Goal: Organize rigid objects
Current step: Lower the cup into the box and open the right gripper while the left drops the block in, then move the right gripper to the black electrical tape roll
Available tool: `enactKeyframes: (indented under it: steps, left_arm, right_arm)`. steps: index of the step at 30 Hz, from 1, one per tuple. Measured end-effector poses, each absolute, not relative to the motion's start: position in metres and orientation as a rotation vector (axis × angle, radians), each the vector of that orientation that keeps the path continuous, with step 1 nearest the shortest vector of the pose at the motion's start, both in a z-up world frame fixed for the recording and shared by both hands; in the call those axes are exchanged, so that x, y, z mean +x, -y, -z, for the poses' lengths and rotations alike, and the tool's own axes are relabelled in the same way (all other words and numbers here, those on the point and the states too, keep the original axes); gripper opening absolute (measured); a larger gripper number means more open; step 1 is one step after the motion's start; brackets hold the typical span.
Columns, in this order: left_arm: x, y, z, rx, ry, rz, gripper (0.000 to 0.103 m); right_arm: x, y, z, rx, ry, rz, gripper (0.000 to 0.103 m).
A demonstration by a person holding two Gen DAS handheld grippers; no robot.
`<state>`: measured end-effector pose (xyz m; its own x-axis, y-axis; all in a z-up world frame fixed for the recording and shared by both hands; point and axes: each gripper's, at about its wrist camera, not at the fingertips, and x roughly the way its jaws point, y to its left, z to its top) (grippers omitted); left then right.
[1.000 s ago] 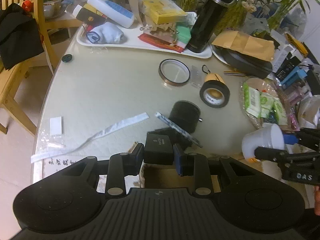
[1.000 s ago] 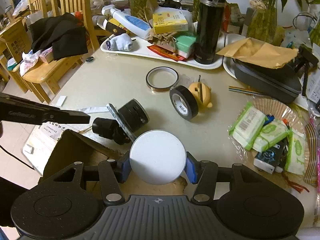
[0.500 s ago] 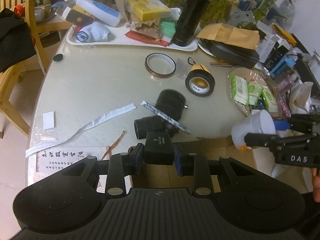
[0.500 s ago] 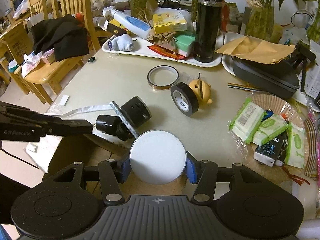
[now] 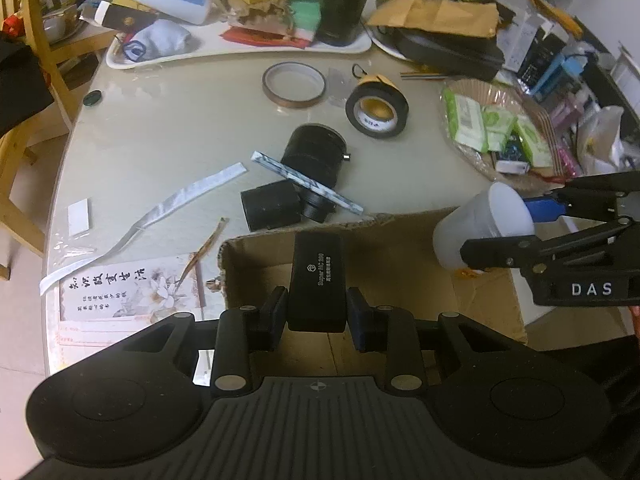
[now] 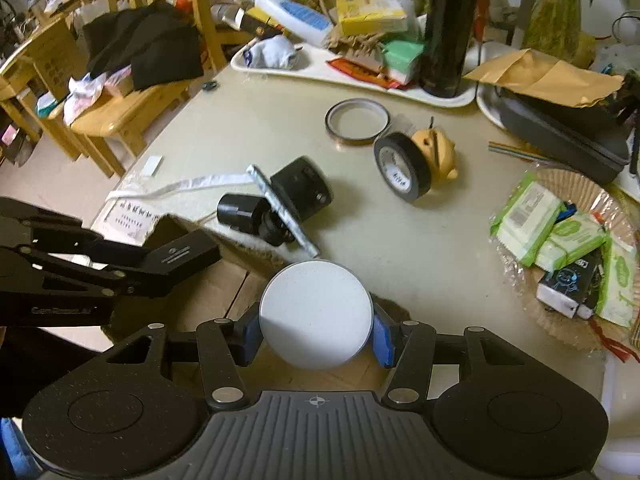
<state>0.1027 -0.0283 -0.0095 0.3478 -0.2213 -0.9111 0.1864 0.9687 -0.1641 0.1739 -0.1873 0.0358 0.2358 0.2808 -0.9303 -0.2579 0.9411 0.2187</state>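
Left hand-held gripper (image 5: 317, 314) pinching black box (image 5: 317, 280), right hand-held gripper (image 6: 316, 334) pinching white cup (image 6: 316, 314), base visible there only

The left gripper (image 5: 317, 311) points steeply downward, its two black pads clamped on the sides of a flat black rectangular block with small white lettering (image 5: 318, 280). The right gripper (image 6: 316, 330) also tilts steeply down, blue pads pressed against a round white plastic container (image 6: 315, 314). Both hang close together near the surface's near edge, right gripper to the left gripper's right.
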Motion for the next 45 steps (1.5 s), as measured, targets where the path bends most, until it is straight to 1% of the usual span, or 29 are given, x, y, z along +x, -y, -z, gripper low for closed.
enactKeyframes:
  steps: [8, 10, 11, 12, 13, 14, 15, 16, 18, 22, 26, 31, 45]
  left_arm:
    - [0.108, 0.038, 0.017, 0.014, -1.198, 0.235, 0.032]
    - [0.108, 0.04, 0.018, 0.029, -1.187, 0.226, 0.032]
    - [0.108, 0.041, 0.018, 0.034, -1.186, 0.223, 0.032]
    - [0.108, 0.042, 0.018, 0.035, -1.187, 0.222, 0.033]
    - [0.108, 0.042, 0.019, 0.036, -1.188, 0.219, 0.034]
    - [0.108, 0.042, 0.019, 0.041, -1.186, 0.213, 0.04]
    - [0.108, 0.042, 0.019, 0.047, -1.18, 0.207, 0.048]
    - [0.106, 0.042, 0.019, 0.052, -1.171, 0.198, 0.05]
    - [0.105, 0.042, 0.017, 0.06, -1.154, 0.18, 0.051]
    - [0.102, 0.037, 0.01, 0.006, -1.122, 0.149, 0.051]
    - [0.096, 0.036, 0.007, -0.073, -1.123, 0.146, 0.051]
    - [0.09, 0.06, -0.008, 0.116, -1.083, 0.108, 0.052]
    - [0.092, 0.054, -0.062, 0.123, -1.059, 0.104, 0.052]
  right_arm:
    - [0.173, 0.184, -0.021, -0.014, -1.334, -0.366, 0.057]
    - [0.174, 0.183, -0.022, -0.022, -1.322, -0.36, 0.057]
    - [0.175, 0.184, -0.024, -0.02, -1.311, -0.362, 0.061]
    - [0.176, 0.186, -0.027, -0.011, -1.301, -0.361, 0.072]
    - [0.176, 0.187, -0.03, -0.004, -1.291, -0.357, 0.078]
    - [0.177, 0.188, -0.032, -0.001, -1.281, -0.354, 0.086]
    - [0.178, 0.188, -0.033, -0.002, -1.275, -0.353, 0.09]
    - [0.178, 0.188, -0.034, -0.006, -1.273, -0.356, 0.091]
    - [0.181, 0.187, -0.034, -0.019, -1.279, -0.362, 0.096]
    - [0.184, 0.195, -0.036, -0.044, -1.279, -0.35, 0.1]
    - [0.186, 0.215, -0.041, 0.024, -1.271, -0.31, 0.103]
    - [0.189, 0.22, -0.041, 0.043, -1.269, -0.273, 0.103]
    - [0.189, 0.211, -0.046, 0.025, -1.249, -0.307, 0.103]
